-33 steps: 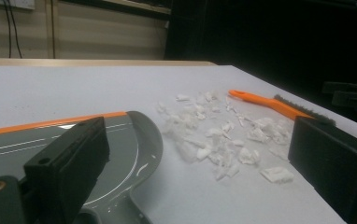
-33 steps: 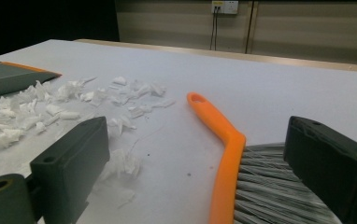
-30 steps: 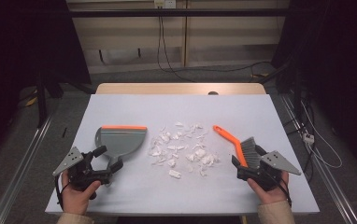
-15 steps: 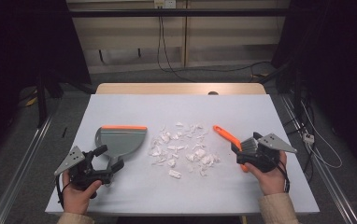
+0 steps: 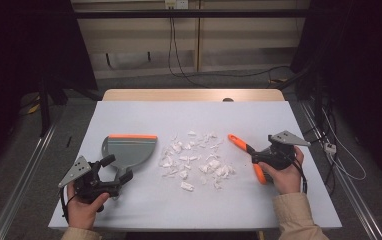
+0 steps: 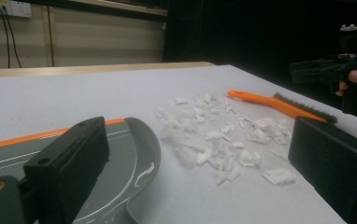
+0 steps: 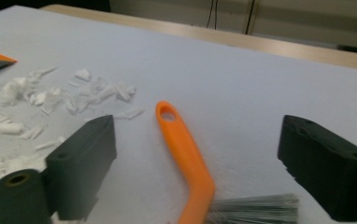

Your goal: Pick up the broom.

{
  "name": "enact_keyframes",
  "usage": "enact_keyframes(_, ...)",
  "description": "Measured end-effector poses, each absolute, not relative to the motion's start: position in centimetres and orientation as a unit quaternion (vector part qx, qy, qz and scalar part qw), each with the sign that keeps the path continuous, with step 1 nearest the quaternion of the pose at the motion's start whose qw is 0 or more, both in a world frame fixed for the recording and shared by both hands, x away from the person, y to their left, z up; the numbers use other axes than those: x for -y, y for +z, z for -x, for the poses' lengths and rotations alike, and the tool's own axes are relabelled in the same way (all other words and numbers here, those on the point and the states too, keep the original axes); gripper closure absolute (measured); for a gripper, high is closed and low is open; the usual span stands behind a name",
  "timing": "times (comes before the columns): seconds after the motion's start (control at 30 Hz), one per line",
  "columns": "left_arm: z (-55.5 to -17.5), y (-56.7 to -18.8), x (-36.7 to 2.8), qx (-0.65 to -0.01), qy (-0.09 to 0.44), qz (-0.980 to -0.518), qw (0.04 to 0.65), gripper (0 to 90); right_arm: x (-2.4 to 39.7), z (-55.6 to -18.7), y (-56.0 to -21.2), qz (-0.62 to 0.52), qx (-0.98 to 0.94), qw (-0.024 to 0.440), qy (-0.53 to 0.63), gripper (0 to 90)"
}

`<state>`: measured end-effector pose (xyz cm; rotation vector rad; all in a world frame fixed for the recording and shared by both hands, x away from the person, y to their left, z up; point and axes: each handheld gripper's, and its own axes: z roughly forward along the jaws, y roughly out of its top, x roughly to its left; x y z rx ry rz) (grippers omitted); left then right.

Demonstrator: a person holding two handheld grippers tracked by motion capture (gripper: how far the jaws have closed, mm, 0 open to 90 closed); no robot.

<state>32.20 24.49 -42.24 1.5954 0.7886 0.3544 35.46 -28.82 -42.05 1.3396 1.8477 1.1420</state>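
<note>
Right claw (image 5: 265, 161) hangs jaws apart over the orange-handled brush (image 7: 188, 161) at right of the counter (image 5: 189, 115), set to grab it, left claw (image 5: 113, 176) open by the dustpan (image 5: 128, 150), paper scraps (image 5: 194, 160) between them awaiting sweeping.

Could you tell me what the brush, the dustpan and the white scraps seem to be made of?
The brush looks like smooth orange plastic with a moulded hanging hole; its bristles look like fine grey fibre. The dustpan seems to be glossy grey plastic, catching a highlight, with an orange edge strip. The white scraps look like torn matte paper or tissue, though foam is possible.
</note>
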Motion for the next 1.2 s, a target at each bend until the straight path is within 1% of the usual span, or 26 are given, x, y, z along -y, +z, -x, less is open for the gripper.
enact_keyframes(0.1, -32.2, -42.2, -24.6, -0.344, 0.155, -0.69, 0.617, 4.8, 28.9, -36.1, -42.4, -0.5, -0.703, 0.288, 0.415, 17.9)
enact_keyframes(0.17, -32.2, -42.3, -24.6, -0.344, 0.155, -0.69, 0.618, 4.9, 28.8, -36.6, -42.7, -0.492, -0.717, 0.282, 0.405, 25.7)
enact_keyframes(0.2, -32.2, -42.3, -24.6, -0.344, 0.153, -0.69, 0.618, 4.9, 28.7, -36.8, -42.9, -0.491, -0.722, 0.276, 0.402, 27.6)
enact_keyframes(0.23, -32.2, -42.3, -24.6, -0.344, 0.153, -0.69, 0.618, 4.9, 28.6, -37.1, -43.0, -0.493, -0.727, 0.272, 0.394, 27.6)
enact_keyframes(0.27, -32.2, -42.3, -24.6, -0.344, 0.153, -0.69, 0.618, 4.9, 28.6, -37.4, -43.2, -0.493, -0.73, 0.269, 0.39, 30.0)
enact_keyframes(0.3, -32.2, -42.3, -24.6, -0.344, 0.152, -0.692, 0.617, 4.8, 28.5, -37.6, -43.4, -0.491, -0.735, 0.266, 0.385, 34.6)
enact_keyframes(0.37, -32.2, -42.3, -24.6, -0.344, 0.152, -0.692, 0.617, 4.9, 28.3, -38.1, -43.7, -0.488, -0.748, 0.261, 0.366, 37.9)
enact_keyframes(0.43, -32.2, -42.3, -24.6, -0.344, 0.152, -0.692, 0.616, 4.9, 28.2, -38.5, -44.2, -0.493, -0.753, 0.249, 0.358, 42.3)
enact_keyframes(0.5, -32.3, -42.4, -24.6, -0.342, 0.152, -0.692, 0.617, 4.9, 28.1, -38.8, -44.6, -0.491, -0.76, 0.235, 0.354, 44.6)
enact_keyframes(0.53, -32.2, -42.4, -24.6, -0.344, 0.152, -0.691, 0.617, 4.9, 28.1, -38.9, -44.8, -0.495, -0.762, 0.233, 0.347, 48.5)
enact_keyframes(0.6, -32.3, -42.4, -24.6, -0.344, 0.151, -0.69, 0.619, 4.9, 28.0, -39.1, -45.0, -0.497, -0.766, 0.222, 0.342, 52.3)
enact_keyframes(0.73, -32.3, -42.5, -24.5, -0.342, 0.15, -0.693, 0.617, 4.9, 28.1, -39.4, -45.1, -0.503, -0.771, 0.218, 0.324, 58.6)
enact_keyframes(0.8, -32.3, -42.5, -24.5, -0.343, 0.15, -0.693, 0.616, 4.9, 28.2, -39.7, -45.1, -0.504, -0.773, 0.209, 0.323, 60.0)
enact_keyframes(0.93, -32.3, -42.5, -24.4, -0.342, 0.149, -0.694, 0.615, 4.9, 27.8, -40.5, -45.3, -0.504, -0.785, 0.2, 0.301, 59.5)
enact_keyframes(1.0, -32.3, -42.5, -24.3, -0.342, 0.149, -0.694, 0.615, 4.9, 27.4, -41.0, -45.2, -0.508, -0.789, 0.189, 0.29, 63.7)
enact_keyframes(1.07, -32.3, -42.4, -24.3, -0.342, 0.149, -0.693, 0.616, 4.9, 27.1, -41.5, -44.9, -0.509, -0.798, 0.177, 0.269, 64.9)
enact_keyframes(1.13, -32.3, -42.4, -24.3, -0.342, 0.152, -0.694, 0.615, 4.9, 27.0, -41.9, -44.7, -0.501, -0.808, 0.172, 0.256, 68.2)
enact_keyframes(1.2, -32.4, -42.4, -24.2, -0.341, 0.151, -0.693, 0.617, 4.9, 26.9, -42.2, -44.5, -0.511, -0.806, 0.164, 0.252, 68.7)
